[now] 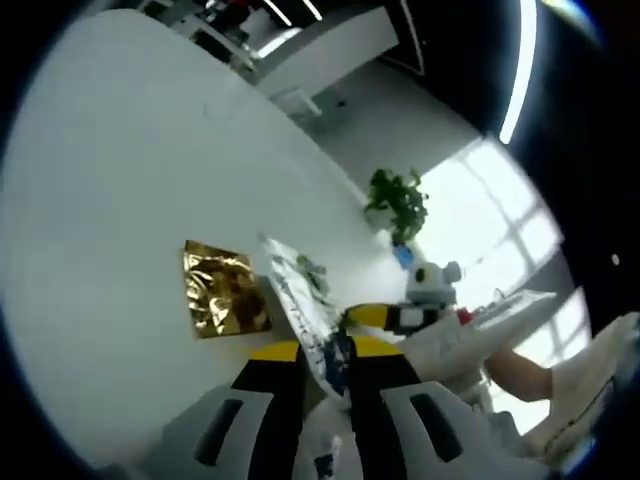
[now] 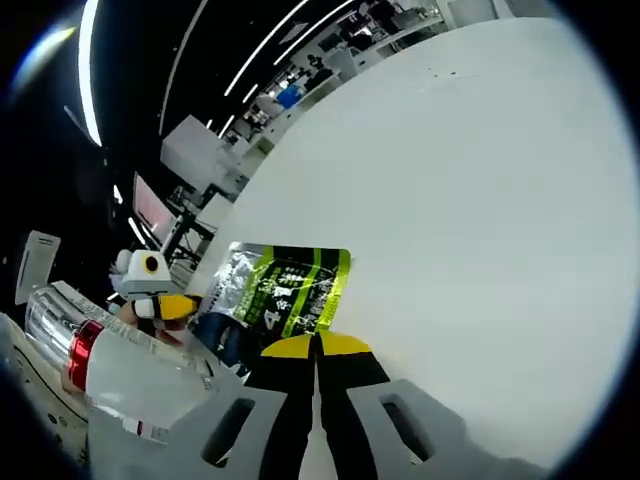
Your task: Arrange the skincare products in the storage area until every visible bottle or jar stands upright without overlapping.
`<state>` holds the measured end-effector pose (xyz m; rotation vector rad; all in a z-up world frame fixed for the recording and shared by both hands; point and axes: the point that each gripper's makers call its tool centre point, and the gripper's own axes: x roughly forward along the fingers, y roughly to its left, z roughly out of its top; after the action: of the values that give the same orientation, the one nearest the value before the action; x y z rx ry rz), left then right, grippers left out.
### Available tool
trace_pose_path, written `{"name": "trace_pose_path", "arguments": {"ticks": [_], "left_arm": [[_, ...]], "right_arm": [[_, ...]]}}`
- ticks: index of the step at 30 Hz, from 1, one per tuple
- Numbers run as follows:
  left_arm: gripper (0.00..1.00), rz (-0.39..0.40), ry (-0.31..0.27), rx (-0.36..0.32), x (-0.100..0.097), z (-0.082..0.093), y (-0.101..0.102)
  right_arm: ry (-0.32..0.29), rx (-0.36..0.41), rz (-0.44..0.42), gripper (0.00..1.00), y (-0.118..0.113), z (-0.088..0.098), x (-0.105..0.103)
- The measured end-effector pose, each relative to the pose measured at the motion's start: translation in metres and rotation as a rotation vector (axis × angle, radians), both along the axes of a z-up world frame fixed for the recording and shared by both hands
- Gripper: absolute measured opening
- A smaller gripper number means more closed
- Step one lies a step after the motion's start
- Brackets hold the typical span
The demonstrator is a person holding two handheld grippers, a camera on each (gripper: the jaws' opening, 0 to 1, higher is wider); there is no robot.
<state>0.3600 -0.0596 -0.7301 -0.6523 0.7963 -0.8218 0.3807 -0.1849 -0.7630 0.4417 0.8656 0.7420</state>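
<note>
A green and silver pouch (image 2: 285, 290) hangs over the white table (image 2: 480, 200), and my right gripper (image 2: 315, 345) is shut on its near edge. My left gripper (image 2: 165, 305) comes in from the left and touches the pouch's left side. In the left gripper view the same pouch (image 1: 295, 290) shows edge-on, running up from between the jaws of my left gripper (image 1: 325, 350), which is shut on it. My right gripper (image 1: 400, 318) meets the pouch from the right. A gold foil packet (image 1: 225, 290) lies flat on the table (image 1: 120, 180). A white bottle (image 2: 110, 375) with a red band lies tilted at lower left.
A green plant (image 1: 398, 205) stands past the table's far edge, by a bright window. A person's hand and white sleeve (image 1: 585, 385) reach in at lower right. Desks and screens (image 2: 150, 210) stand beyond the table's edge.
</note>
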Motion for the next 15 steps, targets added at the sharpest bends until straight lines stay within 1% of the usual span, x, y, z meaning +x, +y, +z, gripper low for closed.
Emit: {"name": "trace_pose_path", "arguments": {"ticks": [4,8,9,11,12,13,15], "left_arm": [[0.09,0.002,0.007,-0.006,0.000,0.000,-0.002],[0.08,0.004,0.006,0.008,-0.004,0.000,-0.010],[0.06,0.011,0.002,0.015,0.003,-0.002,-0.006],[0.01,0.014,-0.008,0.029,0.006,-0.003,-0.007],[0.00,0.013,-0.007,0.029,0.006,-0.003,-0.008],[0.00,0.019,-0.004,0.035,0.010,-0.005,-0.006],[0.00,0.024,-0.012,0.052,0.011,-0.005,-0.005]], "right_arm": [[0.002,-0.001,0.008,0.01,0.000,0.000,-0.001],[-0.002,0.002,0.010,0.01,-0.001,-0.001,0.000],[-0.002,0.002,0.010,0.01,-0.001,-0.001,0.001],[-0.006,-0.001,0.012,0.01,-0.001,-0.001,0.000],[-0.006,-0.002,0.011,0.01,-0.002,-0.001,0.002],[-0.006,-0.002,0.011,0.01,-0.002,-0.001,0.003],[-0.007,-0.002,0.011,0.01,-0.003,-0.002,0.003]]}}
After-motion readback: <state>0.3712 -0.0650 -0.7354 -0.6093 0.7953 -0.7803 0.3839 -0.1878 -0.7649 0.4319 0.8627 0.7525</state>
